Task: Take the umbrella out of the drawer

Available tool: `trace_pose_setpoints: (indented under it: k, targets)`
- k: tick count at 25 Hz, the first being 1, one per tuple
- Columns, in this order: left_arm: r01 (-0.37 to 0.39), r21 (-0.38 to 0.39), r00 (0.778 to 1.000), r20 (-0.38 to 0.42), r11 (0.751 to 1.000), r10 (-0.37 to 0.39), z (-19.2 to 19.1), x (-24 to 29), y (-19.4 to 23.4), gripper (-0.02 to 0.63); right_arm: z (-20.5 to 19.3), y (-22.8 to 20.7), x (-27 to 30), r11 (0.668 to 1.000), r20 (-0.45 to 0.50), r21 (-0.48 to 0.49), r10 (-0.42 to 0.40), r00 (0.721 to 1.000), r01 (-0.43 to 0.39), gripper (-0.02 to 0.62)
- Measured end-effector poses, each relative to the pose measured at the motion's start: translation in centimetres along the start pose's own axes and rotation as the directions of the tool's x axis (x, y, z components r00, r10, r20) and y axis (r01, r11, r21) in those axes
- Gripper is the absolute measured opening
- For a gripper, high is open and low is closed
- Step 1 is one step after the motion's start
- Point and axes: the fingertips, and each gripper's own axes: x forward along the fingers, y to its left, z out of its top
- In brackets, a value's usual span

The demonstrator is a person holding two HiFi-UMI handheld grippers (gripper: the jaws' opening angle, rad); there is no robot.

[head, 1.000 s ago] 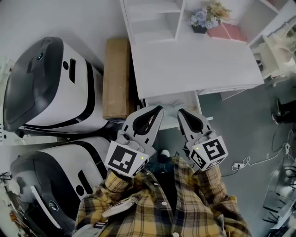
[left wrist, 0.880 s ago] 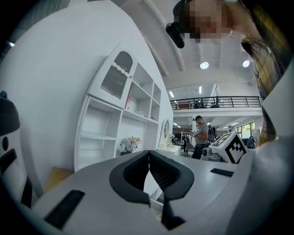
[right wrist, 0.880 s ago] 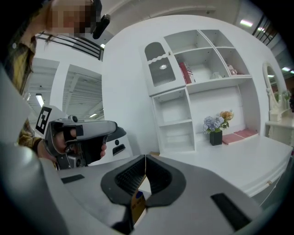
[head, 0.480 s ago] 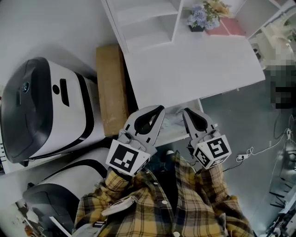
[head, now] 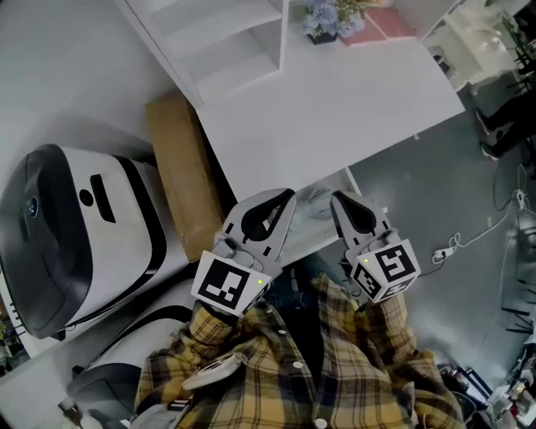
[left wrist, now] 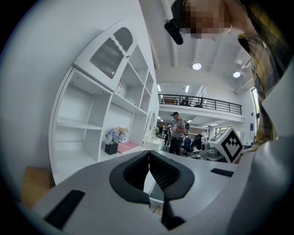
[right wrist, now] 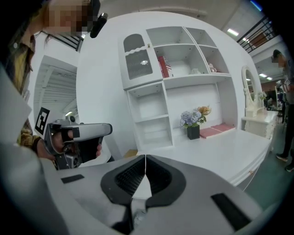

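Observation:
An open white drawer juts from the front of the white desk. Something pale lies inside it, but I cannot make out an umbrella. In the head view my left gripper is shut, with its tips over the drawer's left part. My right gripper is shut too, over the drawer's right part. Neither holds anything. The left gripper view shows the left gripper with jaws together, pointing across the desk. The right gripper also has its jaws touching, with the drawer edge just below them.
A white shelf unit stands on the desk's far side, beside a flower pot and a pink book. A cardboard box and white-and-black machines stand left of the desk. A cable lies on the grey floor at right.
Both grippers have moved forward and a little down, from short of the drawer to over it. The desk and box now sit more tilted in the head view. Both stay shut.

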Motion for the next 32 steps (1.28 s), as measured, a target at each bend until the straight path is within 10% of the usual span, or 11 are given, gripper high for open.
trace_pose_setpoints:
  k: [20, 32]
  targets:
    - [0.052, -0.005, 0.998, -0.042, 0.999, -0.052, -1.5, 4.2, -1.0, 0.020, 0.0, -3.9, -1.1, 0.998, 0.001, 0.018, -0.060, 0.998, 0.060, 0.018]
    - [0.106, -0.017, 0.972, -0.211, 0.994, -0.107, -9.1, 6.5, -0.7, 0.020, -3.9, -8.0, -2.6, 0.985, -0.052, 0.062, -0.156, 0.986, 0.159, 0.018]
